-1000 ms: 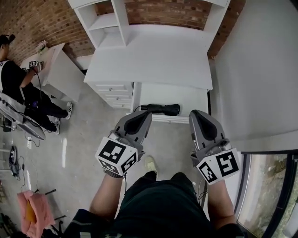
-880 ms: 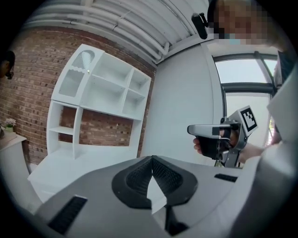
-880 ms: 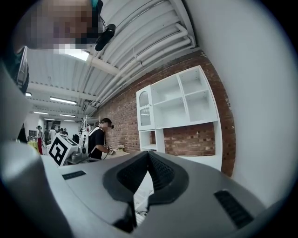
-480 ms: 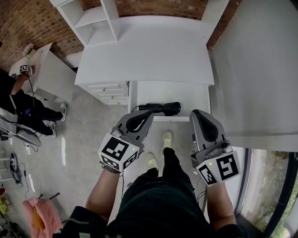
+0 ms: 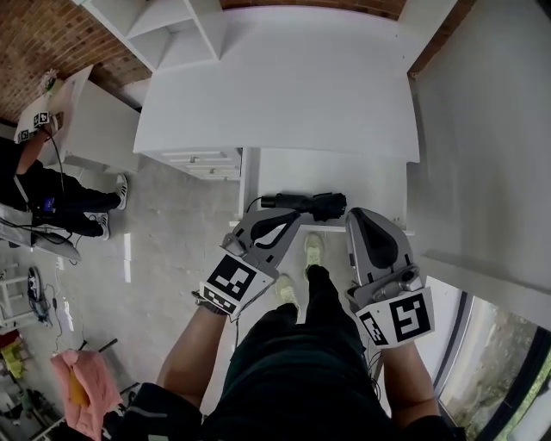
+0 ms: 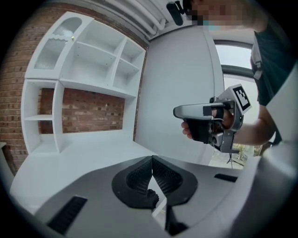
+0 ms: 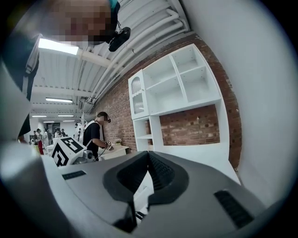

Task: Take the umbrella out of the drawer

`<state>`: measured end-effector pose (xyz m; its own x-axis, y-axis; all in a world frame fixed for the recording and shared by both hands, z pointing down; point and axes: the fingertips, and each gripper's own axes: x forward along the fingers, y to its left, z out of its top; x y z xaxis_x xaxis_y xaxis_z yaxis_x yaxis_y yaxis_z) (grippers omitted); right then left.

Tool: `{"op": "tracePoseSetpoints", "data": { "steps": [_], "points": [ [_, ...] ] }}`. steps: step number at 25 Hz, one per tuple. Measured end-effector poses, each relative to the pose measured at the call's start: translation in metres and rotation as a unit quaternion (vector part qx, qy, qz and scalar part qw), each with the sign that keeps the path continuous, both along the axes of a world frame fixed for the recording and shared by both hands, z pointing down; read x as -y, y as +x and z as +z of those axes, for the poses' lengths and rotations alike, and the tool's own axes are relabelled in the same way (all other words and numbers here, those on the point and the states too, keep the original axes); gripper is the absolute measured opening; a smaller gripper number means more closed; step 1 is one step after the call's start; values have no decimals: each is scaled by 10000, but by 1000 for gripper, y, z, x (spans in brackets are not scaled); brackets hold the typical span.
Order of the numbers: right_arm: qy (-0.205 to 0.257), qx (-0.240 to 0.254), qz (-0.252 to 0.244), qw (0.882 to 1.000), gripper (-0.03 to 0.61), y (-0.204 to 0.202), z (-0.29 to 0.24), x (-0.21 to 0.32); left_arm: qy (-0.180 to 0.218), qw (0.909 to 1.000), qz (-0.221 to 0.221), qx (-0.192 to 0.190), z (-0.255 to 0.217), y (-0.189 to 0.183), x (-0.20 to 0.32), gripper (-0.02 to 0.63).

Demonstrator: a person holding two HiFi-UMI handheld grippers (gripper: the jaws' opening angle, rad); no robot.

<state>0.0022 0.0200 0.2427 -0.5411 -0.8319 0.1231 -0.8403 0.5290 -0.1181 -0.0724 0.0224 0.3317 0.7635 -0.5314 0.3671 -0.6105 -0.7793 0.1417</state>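
A black folded umbrella [image 5: 303, 204] lies crosswise in the open white drawer [image 5: 379, 185] under the desk, near its front edge. My left gripper [image 5: 291, 219] is shut and empty, its tip just short of the umbrella's left half. Close to the drawer's front right corner my right gripper [image 5: 361, 217] is also shut and empty, right of the umbrella's thick end. In the left gripper view the pads of the left gripper [image 6: 152, 159] meet, and the right gripper [image 6: 182, 111] hangs beside it. The right gripper view shows the right gripper [image 7: 148, 154] with its pads together.
A white desk top [image 5: 275, 86] with a shelf unit [image 5: 172, 26] lies beyond the drawer. A stack of small drawers [image 5: 207, 160] stands left of it, a white wall panel [image 5: 491, 155] on the right. My shoes [image 5: 314, 250] are below the drawer. A seated person [image 5: 43, 194] is far left.
Both grippers have come forward and down toward the open drawer, still shut. One foot has stepped forward beneath the drawer, and the desk now sits closer in the head view.
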Motion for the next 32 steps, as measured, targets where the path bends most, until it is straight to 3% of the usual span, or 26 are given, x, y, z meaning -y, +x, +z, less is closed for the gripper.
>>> {"op": "tracePoseSetpoints", "data": {
  "steps": [10, 14, 19, 25, 32],
  "points": [
    [-241, -77, -299, 9992, 5, -4, 72, 59, -192, 9976, 184, 640, 86, 17, 47, 6],
    [-459, -57, -242, 9986, 5, 2, 104, 73, -236, 9924, 388, 1147, 125, 17, 58, 7],
    [-701, -65, -234, 9972, 5, 7, 140, 87, -318, 9858, 748, 1472, 169, 21, 67, 7],
    [-951, 10, -215, 9952, 5, 12, 167, 95, -533, 9748, 1218, 1791, 213, 26, 74, 8],
    [-1132, 54, -157, 9934, 5, 23, 185, 103, -710, 9496, 1917, 2378, 259, 30, 75, 8]
  ]
}}
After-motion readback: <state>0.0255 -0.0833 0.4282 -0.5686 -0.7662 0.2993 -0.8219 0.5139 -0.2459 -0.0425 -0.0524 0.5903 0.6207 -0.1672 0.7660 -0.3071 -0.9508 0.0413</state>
